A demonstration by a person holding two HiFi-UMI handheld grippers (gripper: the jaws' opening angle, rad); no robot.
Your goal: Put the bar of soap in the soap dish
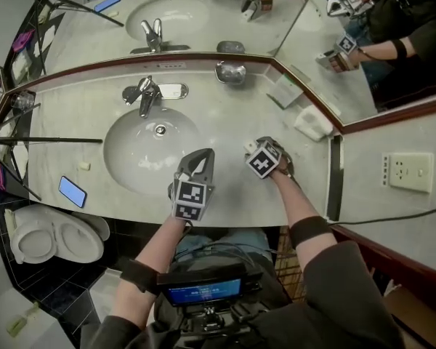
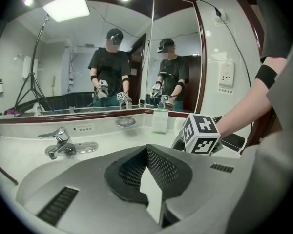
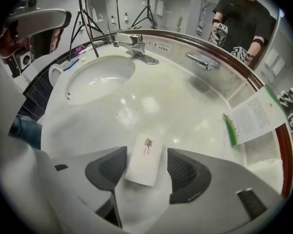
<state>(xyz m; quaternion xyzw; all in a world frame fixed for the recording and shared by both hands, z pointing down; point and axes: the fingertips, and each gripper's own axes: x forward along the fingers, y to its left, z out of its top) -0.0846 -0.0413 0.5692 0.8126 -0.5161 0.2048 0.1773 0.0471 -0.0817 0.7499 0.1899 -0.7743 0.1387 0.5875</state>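
Status: early, nothing moved yet. The bar of soap [image 3: 145, 155] lies flat on the counter [image 3: 185, 106], right of the sink basin [image 3: 100, 79] and toward the near edge. The right gripper [image 3: 146, 172] points down over it with jaws wide apart, one on either side of the bar, pads not touching (no grip yet). The left gripper [image 2: 147, 179] is closed on nothing, over the basin's near-right rim. The soap dish [image 1: 230, 72] sits at the far edge by the mirror and looks empty. Left to do: close on the bar, lift, carry far, set it in the dish. Bar is a small flat white rectangle, wrapped, with a small logo at one end. Probably slick, so clamp the long sides squarely.
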